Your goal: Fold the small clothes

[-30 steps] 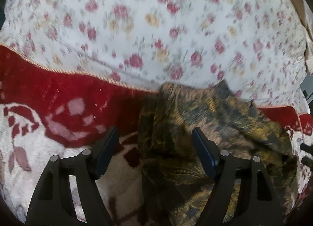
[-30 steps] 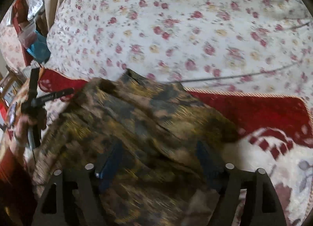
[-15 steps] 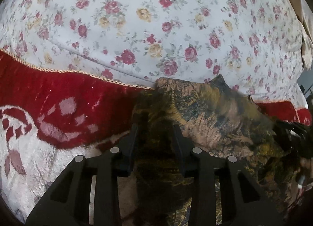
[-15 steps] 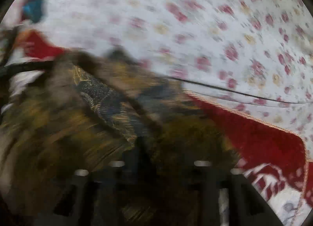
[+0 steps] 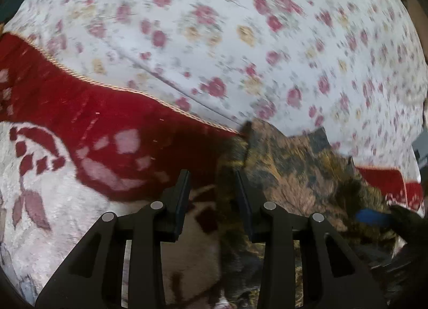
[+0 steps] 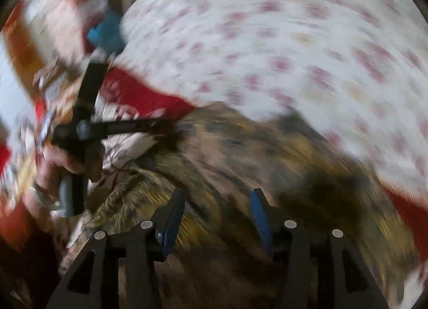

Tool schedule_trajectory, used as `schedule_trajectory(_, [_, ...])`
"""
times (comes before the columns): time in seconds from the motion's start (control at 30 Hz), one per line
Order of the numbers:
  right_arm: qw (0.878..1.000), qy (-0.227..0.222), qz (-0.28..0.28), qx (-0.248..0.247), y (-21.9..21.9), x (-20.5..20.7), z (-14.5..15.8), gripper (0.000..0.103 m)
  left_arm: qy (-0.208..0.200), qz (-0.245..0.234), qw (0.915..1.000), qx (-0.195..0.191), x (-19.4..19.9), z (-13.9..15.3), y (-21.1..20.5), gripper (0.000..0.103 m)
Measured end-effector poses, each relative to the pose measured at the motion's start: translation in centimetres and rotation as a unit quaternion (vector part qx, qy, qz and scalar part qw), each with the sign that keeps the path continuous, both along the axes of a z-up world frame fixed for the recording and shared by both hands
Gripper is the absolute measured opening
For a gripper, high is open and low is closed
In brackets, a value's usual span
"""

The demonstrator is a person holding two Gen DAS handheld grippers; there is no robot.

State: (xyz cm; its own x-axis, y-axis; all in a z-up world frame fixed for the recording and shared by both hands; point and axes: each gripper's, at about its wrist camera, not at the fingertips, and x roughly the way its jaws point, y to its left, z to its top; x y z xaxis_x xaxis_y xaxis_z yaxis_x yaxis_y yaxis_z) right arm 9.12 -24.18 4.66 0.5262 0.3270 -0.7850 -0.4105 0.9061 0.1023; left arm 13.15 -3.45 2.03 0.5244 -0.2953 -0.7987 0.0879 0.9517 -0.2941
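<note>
Where the left wrist view looks down its own fingers, the left tongs (image 5: 211, 196) stand at lower centre with a narrow gap between the pads, and the left edge of the patterned garment (image 5: 294, 175) runs through that gap; whether the pads pinch the cloth cannot be told. The garment, olive and brown with a paisley-like print, spreads from the lower centre toward the right of the frame. At the right edge of this view a blue pad of the right tongs (image 5: 371, 216) shows against the cloth.

In the right wrist view, which is badly blurred, the right tongs (image 6: 216, 212) sit at lower centre with the blue pads set moderately apart over the garment (image 6: 254, 153), nothing visibly clamped between them. The left tongs (image 6: 160, 124) reach in from the left of the frame, tips at the garment's left edge, and the left hand (image 6: 53, 172) wraps the handle at the middle left, knuckles toward the camera.

Under the garment lies a red and white blanket (image 5: 80, 127) with a corded edge, and beyond it, filling the upper frame, a white bedsheet (image 5: 240, 27) printed with small red and yellow roses. No writing or label can be read anywhere.
</note>
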Motion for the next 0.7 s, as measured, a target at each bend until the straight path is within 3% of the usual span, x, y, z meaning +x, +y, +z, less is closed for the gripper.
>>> schedule_trajectory(0.07, [0.999, 0.020, 0.023, -0.018, 2.7, 2.5, -1.6, 0.049, 0.006, 0.011, 0.9999, 0.000, 0.2, -0.1, 0.7, 0.034])
schedule_trajectory(0.17, [0.995, 0.031, 0.033, -0.086, 5.2, 5.4, -4.7, 0.049, 0.015, 0.014, 0.9998, 0.002, 0.5, -0.2, 1.0, 0.034])
schedule_trajectory(0.23, [0.994, 0.013, 0.042, -0.097, 5.7, 5.9, -5.8, 0.048, 0.016, 0.017, 0.9997, 0.002, 0.5, 0.0, 1.2, 0.038])
schedule_trajectory(0.27, [0.996, 0.011, 0.031, -0.089, 5.5, 6.1, -5.5, 0.031, 0.016, 0.020, 0.9997, -0.003, 0.5, 0.2, 1.4, 0.045])
schedule_trajectory(0.33, [0.999, 0.019, 0.004, -0.051, 4.3, 6.1, -4.7, 0.006, 0.014, 0.024, 0.9994, -0.022, 0.4, 0.6, 1.8, 0.047])
schedule_trajectory(0.4, [1.000, 0.024, -0.004, 0.008, 3.3, 5.0, -3.1, 0.006, 0.012, 0.025, 0.9990, -0.036, 0.2, 1.2, 2.0, 0.047])
schedule_trajectory(0.5, [0.998, 0.019, 0.020, 0.051, 3.6, 1.9, -1.6, 0.006, 0.002, 0.021, 0.9985, -0.052, -0.2, 2.2, 2.0, 0.048])
schedule_trajectory(0.63, [0.998, 0.056, 0.024, 0.024, 5.3, 0.3, -4.7, 0.008, 0.000, 0.006, 0.9986, -0.053, -0.6, 2.2, 0.4, 0.057])
schedule_trajectory(0.7, [0.998, 0.054, 0.021, 0.029, 4.6, -0.9, -4.1, 0.011, 0.013, -0.018, 0.9991, -0.036, -0.8, 1.7, -1.2, 0.057])
